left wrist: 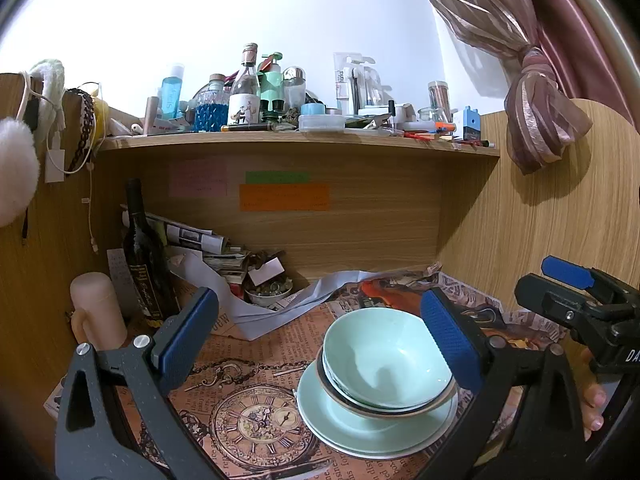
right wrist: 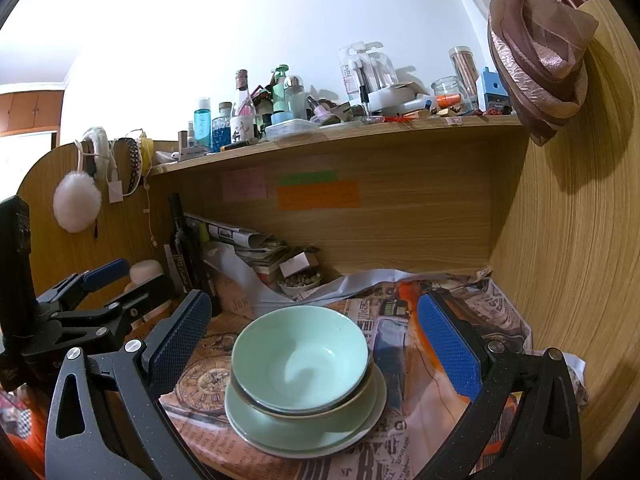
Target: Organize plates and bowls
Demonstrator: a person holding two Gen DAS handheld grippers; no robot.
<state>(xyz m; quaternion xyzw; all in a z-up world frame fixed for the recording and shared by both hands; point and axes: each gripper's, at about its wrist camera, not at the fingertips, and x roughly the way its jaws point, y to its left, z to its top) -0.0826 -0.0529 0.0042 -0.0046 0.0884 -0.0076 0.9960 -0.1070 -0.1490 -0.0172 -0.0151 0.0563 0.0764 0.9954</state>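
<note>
Pale green bowls point(left wrist: 384, 356) sit nested on stacked pale green plates point(left wrist: 360, 428) on the newspaper-covered desk. The same stack shows in the right wrist view, bowls point(right wrist: 300, 360) on plates point(right wrist: 280, 428). My left gripper point(left wrist: 320, 336) is open and empty, its fingers standing either side of and just short of the stack. My right gripper point(right wrist: 316, 340) is open and empty, spread wide around the stack from the near side. It also shows at the right edge of the left wrist view point(left wrist: 576, 292); the left gripper shows at the left edge of the right wrist view point(right wrist: 108, 284).
A dark wine bottle point(left wrist: 142, 256), a cream candle point(left wrist: 96, 308), rolled papers point(left wrist: 192, 236) and a small dish of trinkets point(left wrist: 268, 292) crowd the back left. A cluttered shelf point(left wrist: 296, 142) hangs above. A wooden side panel point(left wrist: 540, 220) closes the right.
</note>
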